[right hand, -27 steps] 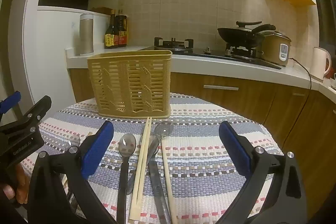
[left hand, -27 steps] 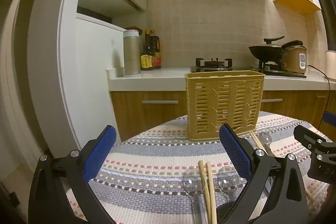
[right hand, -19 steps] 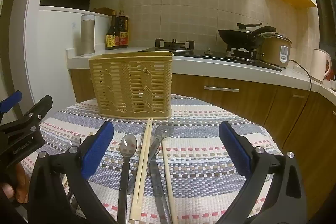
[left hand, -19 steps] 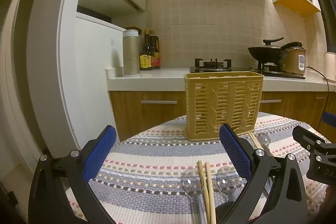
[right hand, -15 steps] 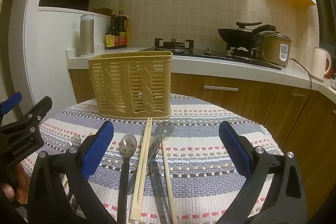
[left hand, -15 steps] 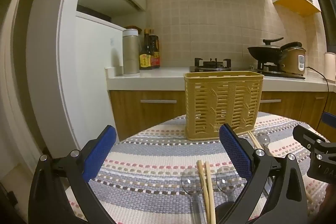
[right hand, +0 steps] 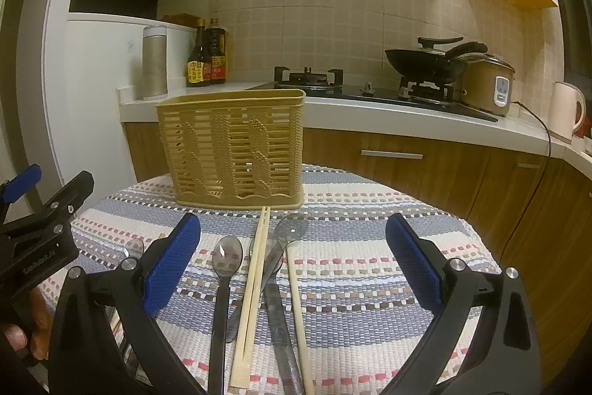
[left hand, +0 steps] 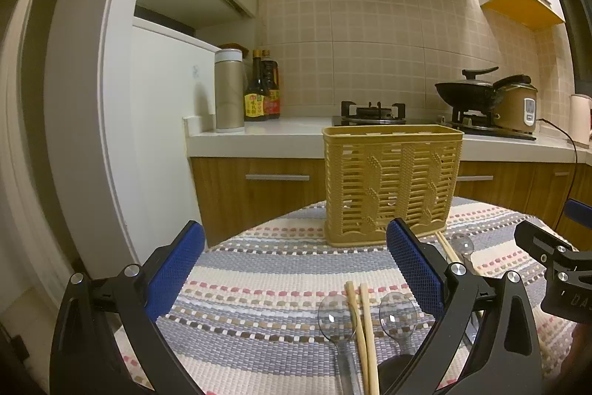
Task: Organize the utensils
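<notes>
A yellow slatted utensil basket (left hand: 393, 184) (right hand: 233, 150) stands upright on the far side of a round table with a striped woven cloth (right hand: 351, 247). In the right wrist view a metal spoon (right hand: 224, 269), a pair of chopsticks (right hand: 255, 284), a clear plastic spoon (right hand: 286, 236) and a single chopstick (right hand: 298, 302) lie in front of the basket. In the left wrist view chopsticks (left hand: 364, 324) lie between two clear spoons (left hand: 333, 317). My left gripper (left hand: 296, 269) and right gripper (right hand: 292, 258) are both open and empty, low over the utensils.
A kitchen counter (right hand: 407, 117) runs behind the table with a gas stove (right hand: 309, 76), a wok (right hand: 425, 62), a rice cooker (right hand: 488, 84), sauce bottles (right hand: 207, 54) and a metal canister (right hand: 154, 62). A white fridge (left hand: 155, 136) stands at left.
</notes>
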{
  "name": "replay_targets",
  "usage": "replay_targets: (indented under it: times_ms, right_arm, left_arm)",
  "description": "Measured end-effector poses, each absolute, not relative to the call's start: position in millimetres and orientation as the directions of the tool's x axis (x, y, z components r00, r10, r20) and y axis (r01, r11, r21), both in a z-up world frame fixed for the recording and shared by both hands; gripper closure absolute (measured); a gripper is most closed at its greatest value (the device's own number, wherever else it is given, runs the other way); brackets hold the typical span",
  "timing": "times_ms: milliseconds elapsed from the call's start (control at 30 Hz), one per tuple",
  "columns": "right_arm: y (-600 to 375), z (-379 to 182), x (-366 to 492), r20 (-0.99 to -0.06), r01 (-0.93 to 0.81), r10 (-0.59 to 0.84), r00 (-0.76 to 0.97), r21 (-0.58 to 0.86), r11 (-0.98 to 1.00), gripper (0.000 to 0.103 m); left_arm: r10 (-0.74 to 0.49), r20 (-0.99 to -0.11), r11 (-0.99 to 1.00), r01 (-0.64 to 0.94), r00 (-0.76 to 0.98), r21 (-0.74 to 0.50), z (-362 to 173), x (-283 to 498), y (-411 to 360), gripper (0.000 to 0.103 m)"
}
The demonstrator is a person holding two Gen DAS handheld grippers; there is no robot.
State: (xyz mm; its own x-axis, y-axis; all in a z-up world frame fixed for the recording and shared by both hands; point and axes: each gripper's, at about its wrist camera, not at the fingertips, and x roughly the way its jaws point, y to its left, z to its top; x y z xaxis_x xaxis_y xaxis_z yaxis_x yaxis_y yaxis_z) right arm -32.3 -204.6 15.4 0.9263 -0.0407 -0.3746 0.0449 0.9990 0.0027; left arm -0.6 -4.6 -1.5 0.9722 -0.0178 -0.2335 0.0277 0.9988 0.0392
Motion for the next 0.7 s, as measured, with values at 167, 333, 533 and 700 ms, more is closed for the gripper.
replay_targets:
  times_ms: [167, 333, 533, 700]
  right_arm:
    - [-205.1, 15.5, -32.6, -0.378, 0.047, -0.039, 0.925, 0.012, 0.999, 0.008]
    - [-205.8, 15.3, -32.3, -0.379, 0.046, -0.038, 0.925, 0.014, 0.999, 0.008]
    - [-205.8, 14.8, -32.0, -0.379, 0.046, -0.038, 0.925, 0.014, 0.999, 0.008]
    - [-206.0, 14.8, -31.7, -0.38, 0.046, -0.037, 0.924, 0.014, 0.999, 0.008]
  left_arm:
    - [-0.02, -0.233, 0.999, 0.03, 0.972, 0.036, -2.6, -1.9, -4.6, 0.007]
    - [-0.021, -0.235, 0.999, 0.03, 0.972, 0.035, -2.3, -1.4, -4.3, 0.007]
    - [-0.021, -0.235, 0.999, 0.03, 0.972, 0.034, -2.3, -1.2, -3.8, 0.007]
    - [-0.023, -0.235, 0.999, 0.031, 0.972, 0.034, -3.1, -2.1, -4.3, 0.007]
